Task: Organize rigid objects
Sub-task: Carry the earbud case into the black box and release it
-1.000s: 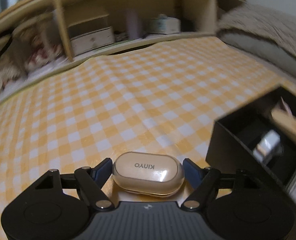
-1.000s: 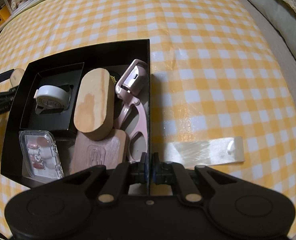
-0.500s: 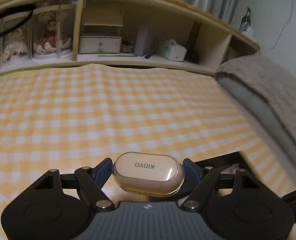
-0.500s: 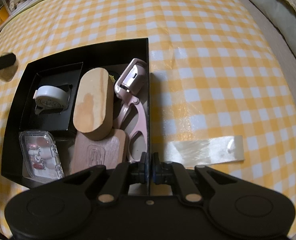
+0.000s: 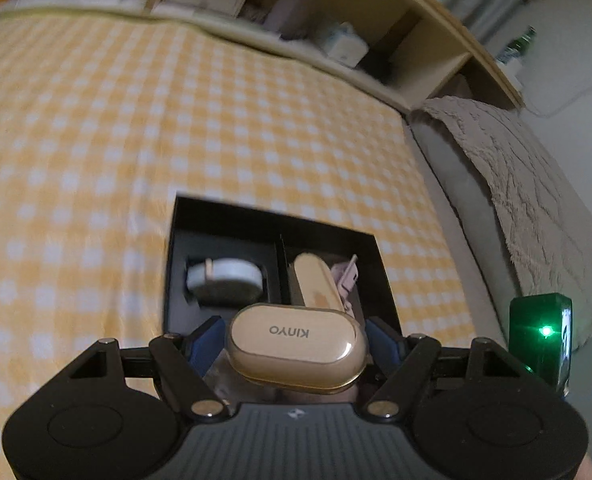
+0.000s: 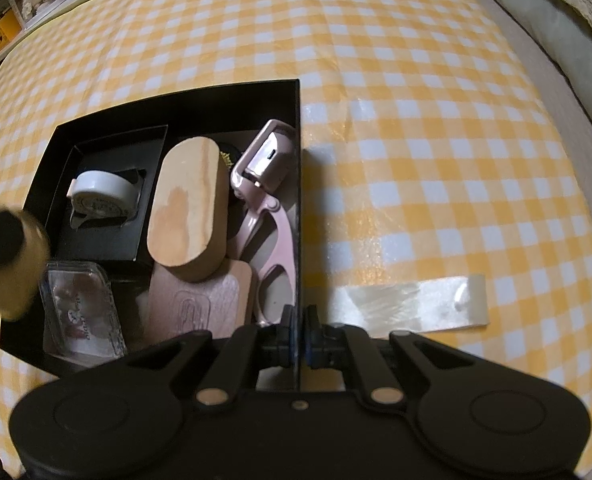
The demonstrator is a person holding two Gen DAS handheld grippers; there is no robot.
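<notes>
At the bottom centre of the left wrist view, the left gripper (image 5: 296,344) was clamped on a case (image 5: 296,350), a glossy beige oval marked "kinyo", held across its long ends by the blue pads. The case was judged light, stiff and slippery: a smooth rounded shell gives the pads little to bite on, so a hold at the ends, as shown, or across the flat flanks was judged safest, and a hinged lid could spring open if squeezed hard. It was held in the air over the near edge of the box (image 5: 173,264), not yet inside it.

At the bottom centre of the right wrist view, the right gripper (image 6: 299,338) was pinched together on the box's thin right wall, judged to be steadying it.

Farther in, at left of centre in that view, the box was seen crowded: a clear packet (image 6: 81,316) at lower left, a card (image 6: 203,296), a wooden block (image 6: 189,208) leaning on it, a pink curler (image 6: 265,200) along the right wall, and a tape roll (image 6: 103,196) in an inner tray. Little free floor was left; the case was judged to need laying on top.

Beyond, the checked tabletop (image 6: 416,100) carried a strip of tape (image 6: 408,304). At the upper edge of the left view a shelf (image 5: 376,20) was seen, blurred.
</notes>
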